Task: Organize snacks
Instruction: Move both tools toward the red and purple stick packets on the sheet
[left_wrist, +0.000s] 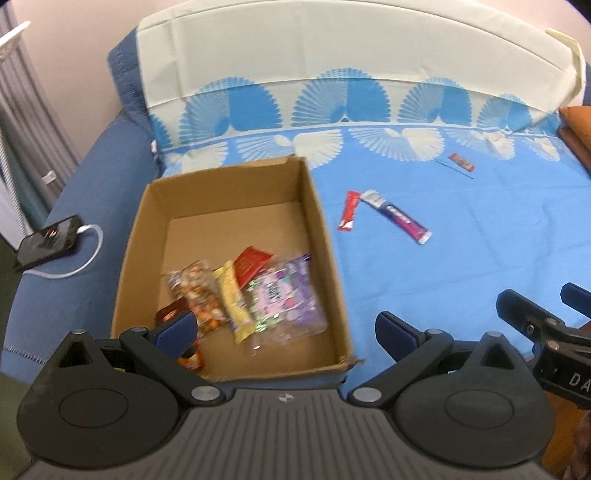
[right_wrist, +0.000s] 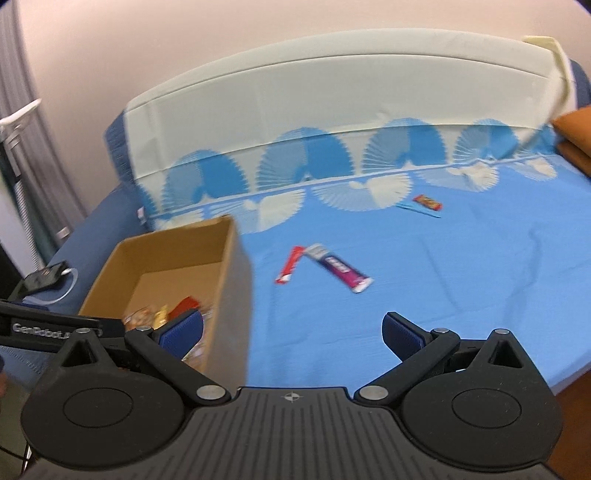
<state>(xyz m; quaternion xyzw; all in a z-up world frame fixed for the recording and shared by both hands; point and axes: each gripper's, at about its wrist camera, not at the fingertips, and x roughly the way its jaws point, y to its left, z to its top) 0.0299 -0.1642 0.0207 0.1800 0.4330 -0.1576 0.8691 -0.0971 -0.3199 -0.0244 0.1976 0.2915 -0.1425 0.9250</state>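
Both grippers' jaws gape empty; left gripper (left_wrist: 285, 328) partly hides blurred snacks (left_wrist: 255, 299) in box (left_wrist: 317, 221).

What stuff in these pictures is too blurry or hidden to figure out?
- Words on the snacks in the cardboard box: blurred in the left wrist view.
- Orange packet in the box's near corner: partly hidden by the left hand-held gripper finger.
- Small far snack on the blue cloth: too small and blurred to name in both views.
- Box contents in the right wrist view: mostly hidden by the box wall and the right hand-held gripper finger.
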